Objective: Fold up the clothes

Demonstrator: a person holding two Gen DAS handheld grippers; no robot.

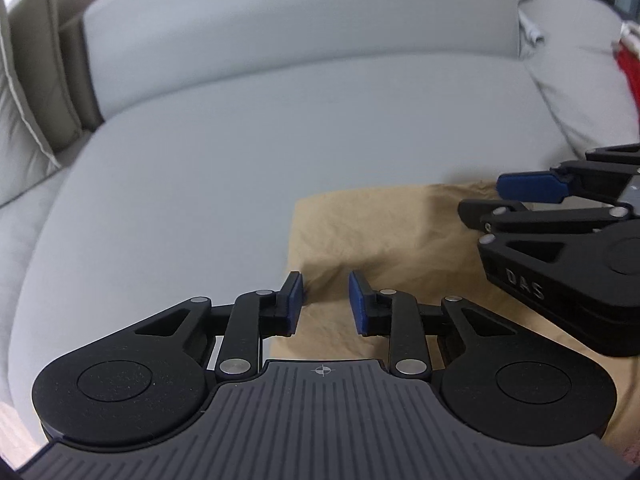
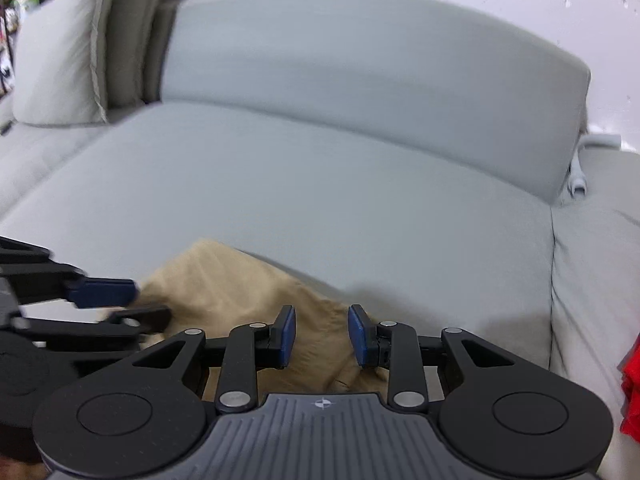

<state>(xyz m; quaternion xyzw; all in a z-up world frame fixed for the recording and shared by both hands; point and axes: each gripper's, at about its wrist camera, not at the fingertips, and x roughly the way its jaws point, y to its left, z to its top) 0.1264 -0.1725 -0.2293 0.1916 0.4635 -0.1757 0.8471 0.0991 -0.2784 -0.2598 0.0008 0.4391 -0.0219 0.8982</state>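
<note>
A tan garment (image 1: 380,232) lies folded and wrinkled on the grey sofa seat (image 1: 200,160). My left gripper (image 1: 325,280) hovers over its left edge, its blue pads apart with a raised crease of cloth showing in the gap, not pinched. My right gripper (image 1: 500,198) reaches in from the right over the same cloth. In the right wrist view the right gripper (image 2: 322,316) stands open above the tan garment (image 2: 224,280) near its right edge, and the left gripper (image 2: 136,304) enters from the left, blurred.
The grey backrest (image 2: 360,60) rises behind the seat (image 2: 320,180). Beige cushions (image 1: 24,100) (image 2: 60,60) lean at the far left. A red garment (image 1: 630,72) (image 2: 632,392) lies on the lighter cushion to the right. A white tube-like object (image 2: 578,184) sits beside the backrest.
</note>
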